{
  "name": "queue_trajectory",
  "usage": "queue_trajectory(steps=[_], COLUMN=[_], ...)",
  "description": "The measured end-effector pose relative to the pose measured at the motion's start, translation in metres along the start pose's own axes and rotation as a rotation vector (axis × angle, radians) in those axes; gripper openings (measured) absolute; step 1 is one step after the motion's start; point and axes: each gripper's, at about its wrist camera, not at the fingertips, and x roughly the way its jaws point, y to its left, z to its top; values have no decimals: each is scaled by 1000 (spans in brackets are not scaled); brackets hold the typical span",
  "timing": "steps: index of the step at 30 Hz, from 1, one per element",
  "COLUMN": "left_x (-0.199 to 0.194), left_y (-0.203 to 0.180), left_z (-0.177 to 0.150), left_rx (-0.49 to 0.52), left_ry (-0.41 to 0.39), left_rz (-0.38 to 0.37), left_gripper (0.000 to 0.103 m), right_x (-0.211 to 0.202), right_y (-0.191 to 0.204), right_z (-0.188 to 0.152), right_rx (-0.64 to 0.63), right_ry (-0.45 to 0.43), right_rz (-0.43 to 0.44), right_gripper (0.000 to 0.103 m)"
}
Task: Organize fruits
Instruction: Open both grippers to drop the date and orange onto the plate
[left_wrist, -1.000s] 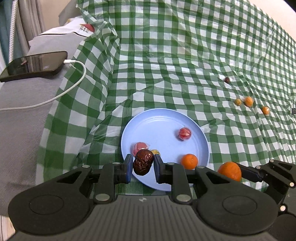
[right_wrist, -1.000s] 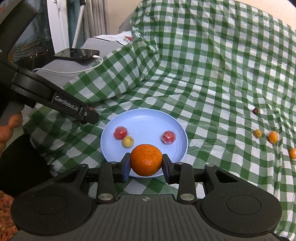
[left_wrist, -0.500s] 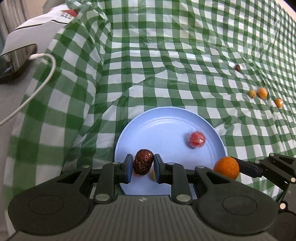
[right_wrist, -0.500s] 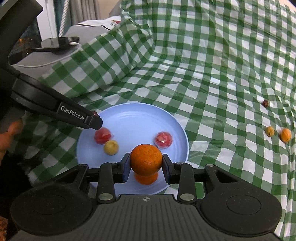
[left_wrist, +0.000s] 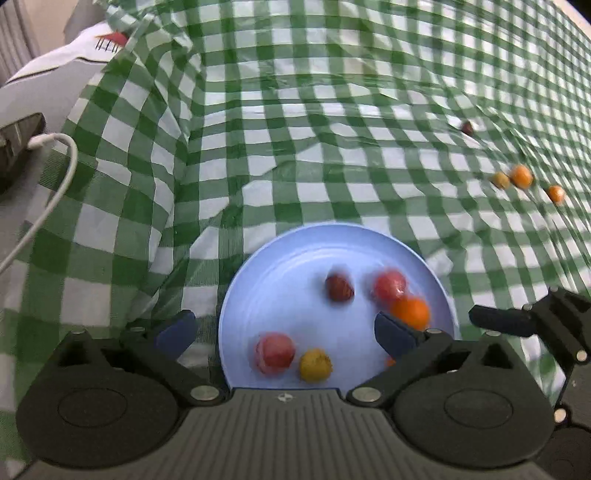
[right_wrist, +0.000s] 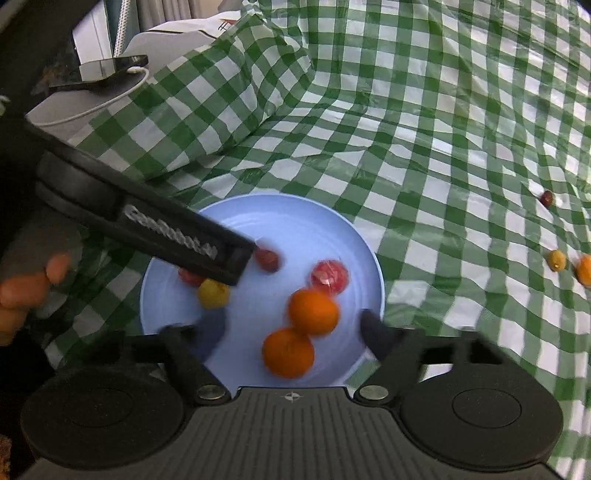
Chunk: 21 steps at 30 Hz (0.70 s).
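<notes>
Both my tongs, left and right, have just sprung apart, empty; the blurred orange mandarin could roll off the shallow round pale-blue plate.

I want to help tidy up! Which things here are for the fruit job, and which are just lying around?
For the job:
- blue plate with fruit on it
- two oranges on the plate
- dark red fruit
- loose fruits on the cloth

Just lying around:
- phone
- white cable
- checked cloth
</notes>
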Motion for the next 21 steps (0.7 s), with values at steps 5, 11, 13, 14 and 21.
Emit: queue_trajectory(steps=[5,11,13,14,21], left_x=[-29,-71,-84,-89,-123], left_y=[4,3,-1,-4,-17], left_z=[-27,-70,-81,-85,-101], left_rx=[-37,-144,-148,-144,-114], left_ry=[41,83,67,59,-7], left_rz=[25,49,61,71,115], left_gripper=[103,103,103,103,103], right_x=[-36,-76,-86,-92,-126], right_y=[9,24,29,32,45], right_z=[-16,-34,-38,-40,-56], right_rx=[4,17,0,-5,-15], right_ry=[10,-9,-32,-47,-123], right_rz=[12,14,-5,-12,-46], right_gripper=[95,99,100,100,100])
